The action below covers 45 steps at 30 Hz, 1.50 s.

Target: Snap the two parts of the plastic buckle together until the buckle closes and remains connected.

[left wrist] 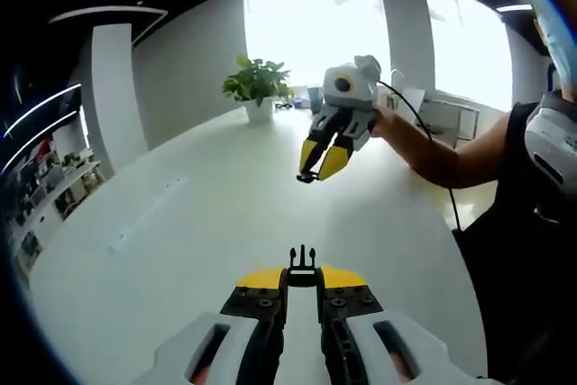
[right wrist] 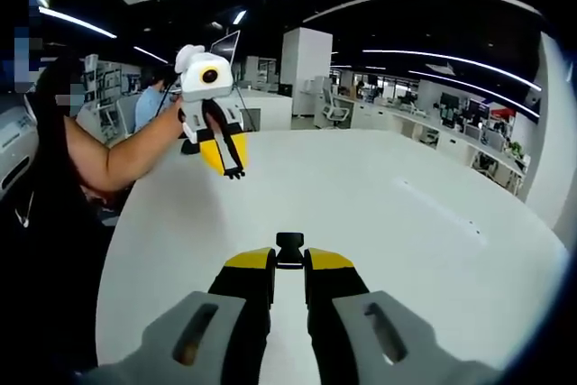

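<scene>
Your left gripper (left wrist: 302, 282) is clamped on the pronged buckle part (left wrist: 302, 268), held above the white table (left wrist: 180, 223). Your right gripper (right wrist: 289, 261) grips the socket buckle part (right wrist: 289, 248) between narrow jaws. Both are raised, well apart, facing each other across the table. A potted plant (left wrist: 257, 87) sits at the far edge.

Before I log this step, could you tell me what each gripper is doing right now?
Left gripper: shut on the pronged buckle half.
Right gripper: shut on the socket buckle half.
</scene>
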{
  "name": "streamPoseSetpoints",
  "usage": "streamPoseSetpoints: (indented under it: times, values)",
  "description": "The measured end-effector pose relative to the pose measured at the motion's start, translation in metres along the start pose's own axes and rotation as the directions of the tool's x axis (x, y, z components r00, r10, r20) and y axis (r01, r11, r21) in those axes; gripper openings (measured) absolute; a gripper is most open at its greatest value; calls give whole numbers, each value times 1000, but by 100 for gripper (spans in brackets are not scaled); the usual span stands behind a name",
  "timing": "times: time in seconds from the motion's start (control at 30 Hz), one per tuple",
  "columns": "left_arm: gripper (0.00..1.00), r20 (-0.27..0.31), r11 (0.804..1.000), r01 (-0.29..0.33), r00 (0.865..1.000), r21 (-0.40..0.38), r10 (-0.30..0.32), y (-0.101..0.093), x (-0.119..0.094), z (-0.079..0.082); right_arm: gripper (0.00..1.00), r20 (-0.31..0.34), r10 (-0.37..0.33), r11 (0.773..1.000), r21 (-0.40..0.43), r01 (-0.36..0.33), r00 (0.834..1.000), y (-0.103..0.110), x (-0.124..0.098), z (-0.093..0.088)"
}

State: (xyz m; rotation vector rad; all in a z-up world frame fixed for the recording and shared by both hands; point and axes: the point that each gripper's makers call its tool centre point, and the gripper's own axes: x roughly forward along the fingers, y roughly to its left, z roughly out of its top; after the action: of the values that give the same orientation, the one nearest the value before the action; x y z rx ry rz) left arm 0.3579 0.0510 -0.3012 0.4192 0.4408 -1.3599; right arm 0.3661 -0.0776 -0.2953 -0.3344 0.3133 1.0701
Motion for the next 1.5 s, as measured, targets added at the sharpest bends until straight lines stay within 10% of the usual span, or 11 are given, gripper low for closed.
streamPoseSetpoints:
  times: [1.5]
  values:
    - [11,-24,1000,2,1000,-26,-2,5,3,-22,13,-26,43,999,21,-42,999,9,14,-19]
